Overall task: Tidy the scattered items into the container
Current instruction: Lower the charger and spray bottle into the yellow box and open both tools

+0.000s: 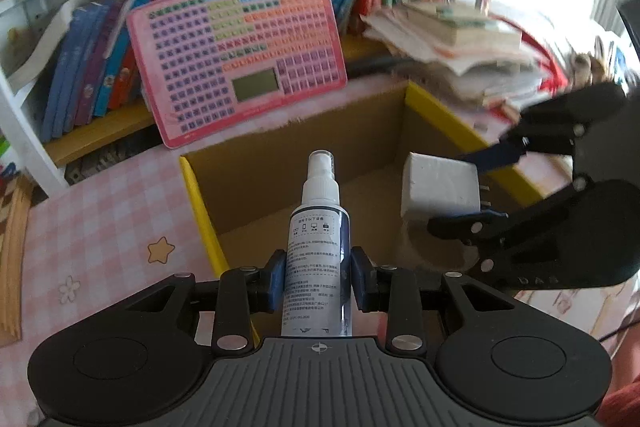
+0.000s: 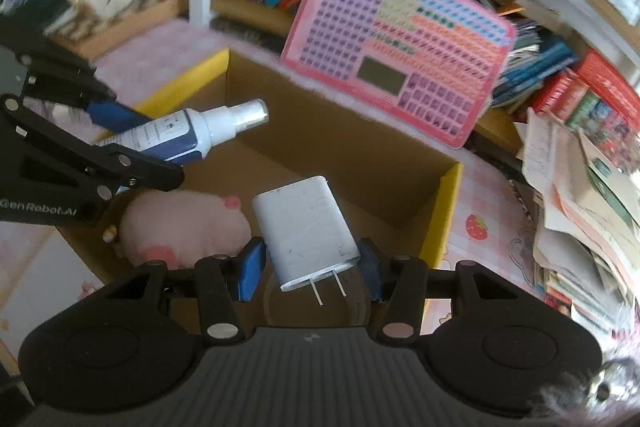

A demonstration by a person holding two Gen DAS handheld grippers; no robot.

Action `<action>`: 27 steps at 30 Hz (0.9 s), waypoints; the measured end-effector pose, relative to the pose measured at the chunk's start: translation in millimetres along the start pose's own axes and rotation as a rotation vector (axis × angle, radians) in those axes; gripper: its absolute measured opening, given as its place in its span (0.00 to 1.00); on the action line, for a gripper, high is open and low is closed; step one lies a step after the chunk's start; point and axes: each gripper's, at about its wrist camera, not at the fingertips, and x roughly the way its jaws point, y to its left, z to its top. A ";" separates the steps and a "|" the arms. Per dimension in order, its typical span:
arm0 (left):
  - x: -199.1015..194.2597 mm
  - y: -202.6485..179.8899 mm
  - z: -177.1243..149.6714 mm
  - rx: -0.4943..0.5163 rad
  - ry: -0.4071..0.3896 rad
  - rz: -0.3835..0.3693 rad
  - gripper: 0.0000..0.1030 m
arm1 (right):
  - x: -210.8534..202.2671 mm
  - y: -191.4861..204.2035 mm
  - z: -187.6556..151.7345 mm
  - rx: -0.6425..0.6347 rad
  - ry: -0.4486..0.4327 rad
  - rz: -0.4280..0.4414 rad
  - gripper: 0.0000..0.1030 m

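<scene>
The left gripper [image 1: 318, 277] has its fingers [image 1: 276, 279] clamped on the lower body of a spray bottle [image 1: 318, 247] — one blue pad on each side, the bottle's long axis running straight out ahead of the fingers with the nozzle at the far end. Beyond and below that nozzle lies the open cardboard box [image 1: 288, 155] with yellow edges, so the bottle already hangs over the container's mouth.

The right gripper [image 2: 312, 267] grips a white charger plug [image 2: 306, 231] across its width, prongs pointing back toward the gripper body and the rounded end pointing away, out over the same box [image 2: 360, 147]. Just to the left of these fingers, down on the box floor, rests a pink plush toy [image 2: 180, 231]; the space directly ahead of and under the charger looks bare cardboard.

Both loads sit above the box interior, near one another, the charger to the bottle's right. The coming release, I judge, turns on each item clearing the box walls — both appear inside the rim, the charger the closer to the floor. The table [image 1: 100, 227] under its pink checked cloth lies outside to the left.
</scene>
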 end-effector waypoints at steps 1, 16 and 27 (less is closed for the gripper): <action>4.3 -1.0 0.6 0.006 0.012 0.003 0.31 | 5.0 0.3 0.9 -0.015 0.016 0.005 0.47; 42.2 -9.0 11.2 0.085 0.141 0.054 0.31 | 54.4 6.9 16.3 -0.189 0.149 0.043 0.47; 46.6 -14.7 17.1 0.112 0.152 0.076 0.33 | 74.0 2.0 24.0 -0.208 0.186 0.071 0.42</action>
